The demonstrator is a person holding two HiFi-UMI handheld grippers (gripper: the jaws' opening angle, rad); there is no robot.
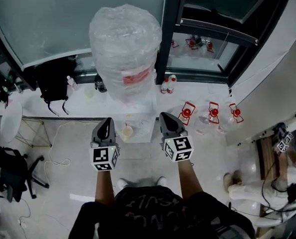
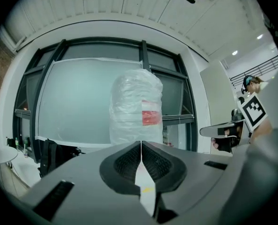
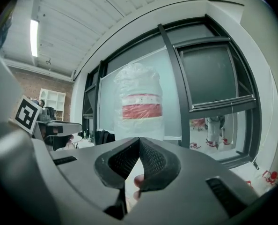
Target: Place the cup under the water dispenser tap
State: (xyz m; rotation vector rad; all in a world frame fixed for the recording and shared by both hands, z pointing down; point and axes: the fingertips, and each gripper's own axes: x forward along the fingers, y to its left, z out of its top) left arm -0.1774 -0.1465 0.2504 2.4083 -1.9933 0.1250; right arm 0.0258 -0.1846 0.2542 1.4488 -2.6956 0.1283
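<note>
Small pale round cup (image 1: 127, 131) in the front recess of the white water dispenser (image 1: 140, 118), below its plastic-wrapped bottle (image 1: 125, 44) — apparently beneath the tap, itself hidden from above. Level on either side, left gripper (image 1: 107, 122) and right gripper (image 1: 168, 118), both clenched shut on nothing. Advisable now: check for a centred cup, then draw the closed tips straight back — no brushing its rim.

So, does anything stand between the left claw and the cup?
Nothing visible does. In the head view the cup sits on the water dispenser front ledge, just right of the shut left claw, with open space between them.
</note>
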